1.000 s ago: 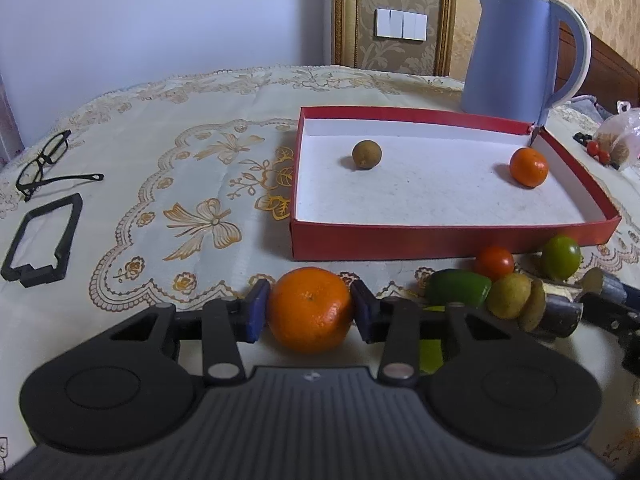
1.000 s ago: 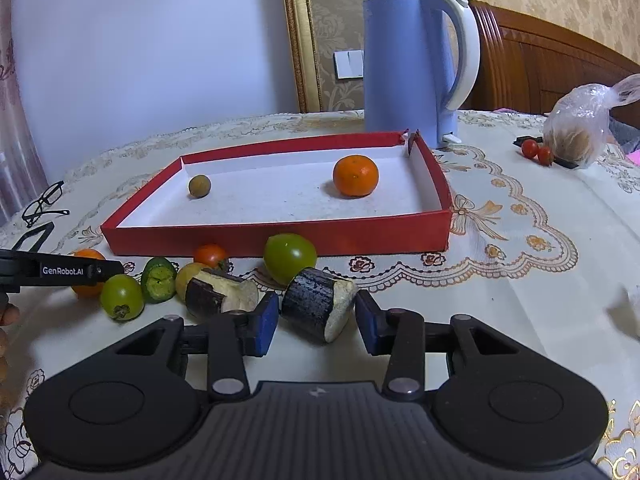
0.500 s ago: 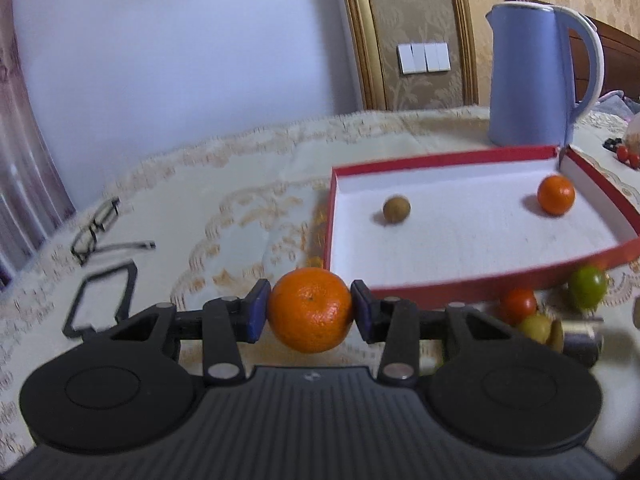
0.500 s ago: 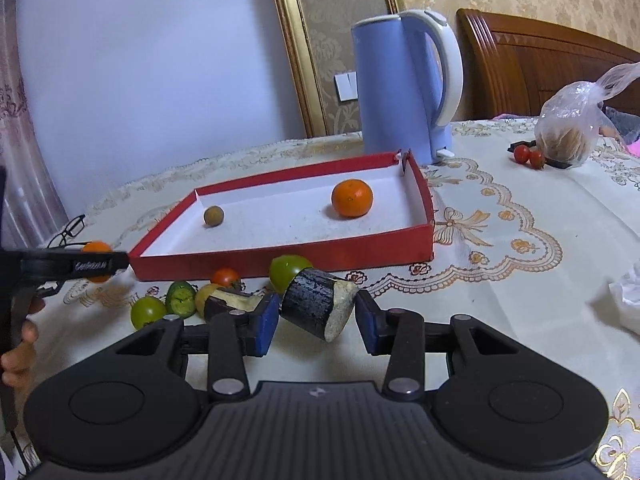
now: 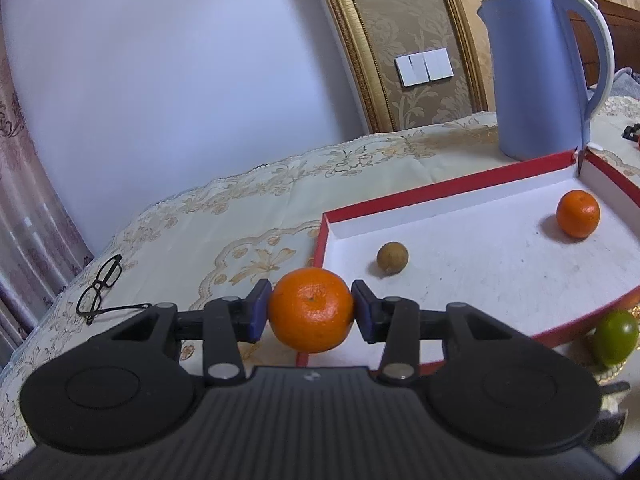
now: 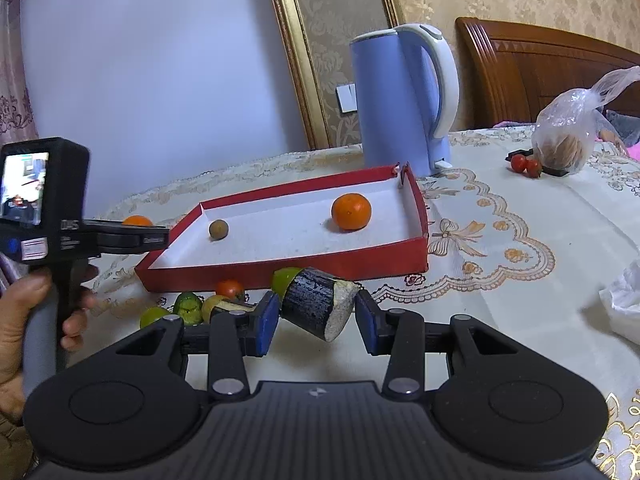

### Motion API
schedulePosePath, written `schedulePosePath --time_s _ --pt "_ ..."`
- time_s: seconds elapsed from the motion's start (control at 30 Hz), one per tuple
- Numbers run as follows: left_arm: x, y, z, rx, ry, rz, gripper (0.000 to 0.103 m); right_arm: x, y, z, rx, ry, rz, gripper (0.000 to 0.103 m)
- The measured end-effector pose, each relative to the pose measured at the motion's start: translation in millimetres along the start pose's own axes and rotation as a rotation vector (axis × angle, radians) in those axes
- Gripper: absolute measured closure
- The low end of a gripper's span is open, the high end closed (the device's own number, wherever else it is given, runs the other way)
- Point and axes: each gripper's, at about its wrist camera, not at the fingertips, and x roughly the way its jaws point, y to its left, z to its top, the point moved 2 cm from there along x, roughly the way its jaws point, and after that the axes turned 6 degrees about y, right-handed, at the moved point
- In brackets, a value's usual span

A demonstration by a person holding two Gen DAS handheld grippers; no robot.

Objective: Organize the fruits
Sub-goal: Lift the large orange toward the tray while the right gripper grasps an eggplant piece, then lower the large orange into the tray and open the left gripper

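Observation:
My left gripper [image 5: 311,312] is shut on an orange mandarin [image 5: 310,315], held in the air at the near left corner of the red tray [image 5: 436,192]. Inside the white-floored tray lie a small brown fruit [image 5: 393,258] and a second mandarin [image 5: 578,213]. My right gripper [image 6: 316,314] is shut on a dark eggplant chunk [image 6: 316,306] with a pale cut face, lifted in front of the tray [image 6: 360,266]. In the right wrist view the left gripper [image 6: 132,236] and a hand [image 6: 16,320] show at the left edge.
Small green, yellow and red fruits [image 6: 188,307] lie on the cloth before the tray, with a green one [image 5: 614,336] at its corner. A blue kettle [image 6: 400,100] stands behind the tray. Glasses [image 5: 102,286] lie far left. A plastic bag [image 6: 564,140] and cherry tomatoes [image 6: 524,165] sit at the right.
The left gripper lifted its mandarin and swung toward the tray's near left corner, tilting up. The right gripper rose a little with the eggplant chunk still gripped.

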Motion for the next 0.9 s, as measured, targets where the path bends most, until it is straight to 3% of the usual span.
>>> schedulePosePath --time_s 0.9 --pt "37.6 -34.6 28.1 0.037 0.054 -0.084 0.062 -4.7 -1.6 1.3 0.000 -0.008 0.008 0.062"
